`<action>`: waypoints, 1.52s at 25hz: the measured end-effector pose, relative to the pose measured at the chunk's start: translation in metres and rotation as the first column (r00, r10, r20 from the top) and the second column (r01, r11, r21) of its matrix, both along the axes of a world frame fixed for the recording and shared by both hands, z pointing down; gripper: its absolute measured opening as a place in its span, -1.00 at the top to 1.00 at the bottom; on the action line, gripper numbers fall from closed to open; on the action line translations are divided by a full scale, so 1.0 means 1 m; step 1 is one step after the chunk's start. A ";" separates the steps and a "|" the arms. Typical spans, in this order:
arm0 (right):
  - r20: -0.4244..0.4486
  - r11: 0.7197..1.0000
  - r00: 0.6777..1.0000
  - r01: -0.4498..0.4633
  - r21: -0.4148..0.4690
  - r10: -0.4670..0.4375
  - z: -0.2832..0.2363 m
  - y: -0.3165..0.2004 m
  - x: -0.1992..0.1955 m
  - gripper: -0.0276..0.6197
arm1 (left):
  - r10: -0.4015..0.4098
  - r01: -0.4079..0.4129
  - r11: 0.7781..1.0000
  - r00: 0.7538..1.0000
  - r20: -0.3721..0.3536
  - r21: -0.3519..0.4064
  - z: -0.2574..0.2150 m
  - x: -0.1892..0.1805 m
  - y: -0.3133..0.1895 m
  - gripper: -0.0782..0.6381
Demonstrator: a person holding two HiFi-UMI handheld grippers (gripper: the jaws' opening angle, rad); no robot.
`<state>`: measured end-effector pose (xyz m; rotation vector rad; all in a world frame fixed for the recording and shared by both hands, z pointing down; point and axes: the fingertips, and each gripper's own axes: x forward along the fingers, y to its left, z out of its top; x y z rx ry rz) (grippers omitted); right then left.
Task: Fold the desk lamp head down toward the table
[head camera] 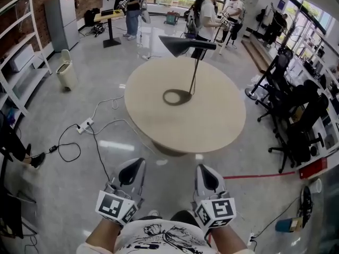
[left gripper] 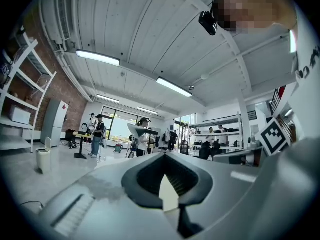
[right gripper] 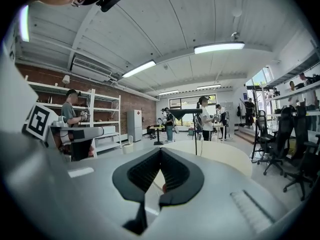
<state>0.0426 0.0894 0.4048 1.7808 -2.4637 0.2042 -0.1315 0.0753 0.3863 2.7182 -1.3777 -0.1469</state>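
Head view: a black desk lamp (head camera: 186,44) with a flat cone head stands upright on a round beige table (head camera: 212,126), its head level atop a thin pole. The left gripper (head camera: 139,163) and right gripper (head camera: 203,169) sit low by the person's body, well apart from the table. Each carries a cube patterned with black-and-white squares. A grey refrigerator (head camera: 61,23) bears a red label too small to read.

Left gripper view: jaws closed tip to tip, holding nothing; the lamp stands far ahead.

Right gripper view: jaws likewise together and empty, with lamp and table beyond.
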 end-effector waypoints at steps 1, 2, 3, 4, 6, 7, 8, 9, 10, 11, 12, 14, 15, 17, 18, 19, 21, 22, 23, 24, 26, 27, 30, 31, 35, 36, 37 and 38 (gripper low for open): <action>-0.006 1.000 1.000 0.008 -0.010 -0.008 0.002 -0.002 -0.005 0.89 | -0.004 0.004 1.000 1.000 -0.007 -0.007 0.002 -0.005 -0.002 0.76; -0.015 1.000 1.000 0.019 -0.022 -0.019 0.006 -0.004 -0.009 0.89 | -0.007 0.007 1.000 1.000 -0.015 -0.017 0.004 -0.009 -0.004 0.76; -0.024 0.999 0.999 0.032 -0.038 -0.033 0.009 -0.007 -0.013 0.89 | -0.008 0.007 1.000 1.000 -0.020 -0.029 0.007 -0.011 -0.006 0.76; -0.034 0.998 0.998 0.046 -0.054 -0.047 0.013 -0.010 -0.015 0.89 | -0.007 0.006 0.999 1.000 -0.022 -0.040 0.010 -0.013 -0.008 0.76; -0.045 0.995 0.997 0.060 -0.074 -0.064 0.018 -0.017 -0.017 0.89 | -0.010 0.009 0.999 1.000 -0.020 -0.052 0.015 -0.014 -0.015 0.76; -0.046 0.995 0.997 0.063 -0.080 -0.067 0.020 -0.022 -0.016 0.89 | -0.017 0.016 0.998 1.000 -0.019 -0.057 0.017 -0.015 -0.019 0.76; -0.045 0.994 0.997 0.065 -0.084 -0.069 0.022 -0.028 -0.015 0.89 | -0.026 0.025 0.998 0.999 -0.020 -0.062 0.018 -0.016 -0.024 0.76; -0.042 0.994 0.997 0.068 -0.089 -0.072 0.024 -0.035 -0.013 0.89 | -0.034 0.032 0.997 0.999 -0.020 -0.066 0.019 -0.015 -0.030 0.76; -0.037 0.993 0.997 0.071 -0.095 -0.075 0.027 -0.042 -0.011 0.89 | -0.039 0.037 0.997 0.999 -0.020 -0.070 0.020 -0.014 -0.036 0.76; -0.032 0.992 0.996 0.074 -0.101 -0.078 0.029 -0.051 -0.008 0.89 | -0.042 0.041 0.996 0.999 -0.017 -0.074 0.022 -0.012 -0.042 0.76; -0.027 0.991 0.996 0.079 -0.107 -0.082 0.032 -0.061 -0.006 0.89 | -0.043 0.042 0.996 0.999 -0.013 -0.077 0.024 -0.009 -0.050 0.76; -0.021 0.989 0.996 0.089 -0.115 -0.092 0.037 -0.082 0.000 0.89 | -0.045 0.045 0.996 0.999 -0.002 -0.078 0.028 -0.002 -0.068 0.76; -0.020 0.989 0.995 0.093 -0.118 -0.096 0.039 -0.094 0.003 0.89 | -0.049 0.049 0.996 0.999 0.002 -0.078 0.029 0.001 -0.079 0.76; -0.021 0.987 0.994 0.102 -0.125 -0.105 0.044 -0.120 0.012 0.89 | -0.061 0.061 0.995 0.998 0.005 -0.082 0.032 0.010 -0.103 0.76; -0.021 0.986 0.994 0.106 -0.127 -0.110 0.046 -0.134 0.017 0.89 | -0.065 0.065 0.994 0.998 0.005 -0.085 0.033 0.016 -0.116 0.76; -0.020 0.986 0.993 0.112 -0.127 -0.115 0.046 -0.148 0.023 0.89 | -0.067 0.067 0.994 0.998 0.008 -0.083 0.034 0.023 -0.131 0.76; -0.021 0.984 0.992 0.123 -0.128 -0.127 0.046 -0.179 0.040 0.89 | -0.069 0.071 0.995 0.997 0.029 -0.069 0.034 0.039 -0.163 0.76; -0.023 0.982 0.991 0.129 -0.135 -0.134 0.046 -0.193 0.050 0.89 | -0.073 0.076 0.995 0.996 0.041 -0.063 0.034 0.048 -0.179 0.76; -0.024 0.979 0.990 0.135 -0.150 -0.140 0.047 -0.207 0.060 0.89 | -0.079 0.082 0.995 0.996 0.048 -0.060 0.033 0.056 -0.194 0.76; -0.025 0.976 0.989 0.142 -0.167 -0.148 0.049 -0.219 0.070 0.89 | -0.087 0.090 0.994 0.995 0.047 -0.062 0.032 0.064 -0.207 0.76; -0.028 0.970 0.987 0.152 -0.187 -0.160 0.053 -0.243 0.085 0.89 | -0.105 0.106 0.992 0.994 0.024 -0.068 0.025 0.077 -0.229 0.76; -0.029 0.970 0.986 0.157 -0.186 -0.165 0.054 -0.256 0.091 0.89 | -0.112 0.112 0.991 0.994 0.006 -0.069 0.021 0.082 -0.239 0.76; -0.026 0.973 0.985 0.165 -0.164 -0.171 0.051 -0.289 0.105 0.89 | -0.130 0.128 0.990 0.991 -0.039 -0.065 0.013 0.095 -0.262 0.76; -0.023 0.973 0.985 0.165 -0.158 -0.171 0.049 -0.299 0.109 0.89 | -0.134 0.130 0.989 0.990 -0.049 -0.071 0.012 0.099 -0.269 0.76; -0.017 0.976 0.983 0.177 -0.131 -0.180 0.040 -0.328 0.112 0.89 | -0.142 0.133 0.986 0.986 -0.088 -0.103 0.007 0.103 -0.289 0.76; -0.024 0.977 0.983 0.178 -0.115 -0.182 0.038 -0.335 0.110 0.89 | -0.152 0.143 0.985 0.985 -0.084 -0.095 0.006 0.101 -0.294 0.76; -0.036 0.979 0.983 0.177 -0.097 -0.182 0.036 -0.343 0.107 0.89 | -0.161 0.155 0.985 0.984 -0.075 -0.081 0.004 0.097 -0.300 0.76; -0.050 0.981 0.982 0.176 -0.079 -0.180 0.034 -0.351 0.104 0.89 | -0.167 0.163 0.984 0.984 -0.064 -0.067 0.002 0.094 -0.306 0.76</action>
